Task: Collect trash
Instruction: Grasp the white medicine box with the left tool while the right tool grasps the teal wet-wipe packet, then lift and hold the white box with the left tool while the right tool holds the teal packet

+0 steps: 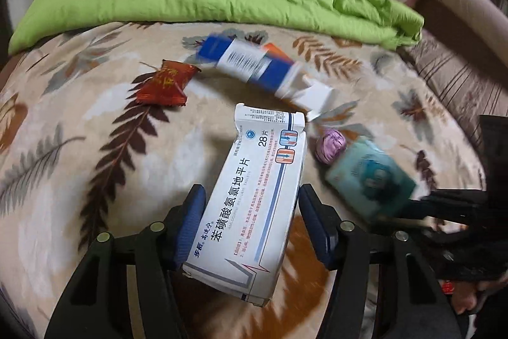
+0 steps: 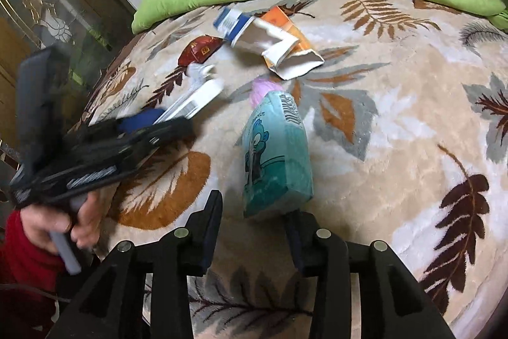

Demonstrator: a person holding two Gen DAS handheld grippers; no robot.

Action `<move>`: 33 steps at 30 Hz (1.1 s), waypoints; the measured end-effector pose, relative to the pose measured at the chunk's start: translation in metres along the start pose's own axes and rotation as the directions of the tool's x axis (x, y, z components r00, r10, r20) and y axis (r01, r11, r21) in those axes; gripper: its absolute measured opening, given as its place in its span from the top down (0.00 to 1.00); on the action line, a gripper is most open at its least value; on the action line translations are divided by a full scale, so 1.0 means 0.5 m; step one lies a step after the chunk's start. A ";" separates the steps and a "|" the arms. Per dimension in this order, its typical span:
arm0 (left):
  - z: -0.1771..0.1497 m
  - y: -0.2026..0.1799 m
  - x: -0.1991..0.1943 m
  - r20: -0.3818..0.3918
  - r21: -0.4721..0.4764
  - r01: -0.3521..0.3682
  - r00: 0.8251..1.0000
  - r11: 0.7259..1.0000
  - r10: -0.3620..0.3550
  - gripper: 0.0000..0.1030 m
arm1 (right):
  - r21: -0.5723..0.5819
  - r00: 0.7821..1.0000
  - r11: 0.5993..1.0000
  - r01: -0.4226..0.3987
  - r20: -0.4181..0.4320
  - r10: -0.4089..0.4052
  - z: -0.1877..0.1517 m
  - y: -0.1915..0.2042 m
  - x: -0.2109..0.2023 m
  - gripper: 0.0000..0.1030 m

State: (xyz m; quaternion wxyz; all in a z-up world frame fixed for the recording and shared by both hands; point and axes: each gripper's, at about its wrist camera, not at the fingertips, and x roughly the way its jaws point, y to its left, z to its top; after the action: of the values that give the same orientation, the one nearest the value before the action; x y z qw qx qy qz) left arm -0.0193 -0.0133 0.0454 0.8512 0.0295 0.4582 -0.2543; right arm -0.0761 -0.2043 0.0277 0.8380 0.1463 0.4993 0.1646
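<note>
The left gripper (image 1: 250, 231) is clamping its fingers on the white medicine box (image 1: 250, 205); the right gripper (image 2: 254, 231), fingers apart, is touching the teal tissue pack (image 2: 276, 154) on the bed (image 2: 397, 116).

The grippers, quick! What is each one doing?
Left gripper: shut on the white medicine box.
Right gripper: open, holding nothing; the teal packet lies just ahead.

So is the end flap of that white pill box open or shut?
Open: the white pill box has its far end flap standing up.
</note>
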 end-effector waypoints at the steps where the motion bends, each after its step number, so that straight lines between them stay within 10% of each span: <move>1: -0.007 -0.003 -0.015 0.016 -0.009 0.002 1.000 1.000 -0.002 0.42 | 0.009 1.000 1.000 -0.004 0.008 0.004 -0.003 0.001 -0.007 0.60; 8: -0.048 -0.032 -0.087 0.098 -0.046 -0.028 0.995 0.999 0.033 0.42 | 0.100 0.999 0.995 0.002 0.041 -0.007 -0.003 -0.008 -0.007 0.60; 11: -0.070 -0.043 -0.111 0.133 -0.045 -0.059 0.989 0.997 0.065 0.42 | 0.126 0.997 0.992 0.018 0.070 -0.027 -0.009 -0.006 -0.024 0.86; 33: -0.129 -0.033 -0.173 0.264 -0.132 -0.160 0.946 0.978 0.190 0.42 | 0.008 0.914 0.974 0.226 0.345 -0.215 -0.135 0.113 -0.182 0.87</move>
State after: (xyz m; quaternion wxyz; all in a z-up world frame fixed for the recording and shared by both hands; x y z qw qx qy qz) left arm -0.1150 0.0257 0.0798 0.9261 -0.0118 0.3443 -0.1540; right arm -0.1841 -0.1864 0.0916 0.9276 0.1023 0.3561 0.0489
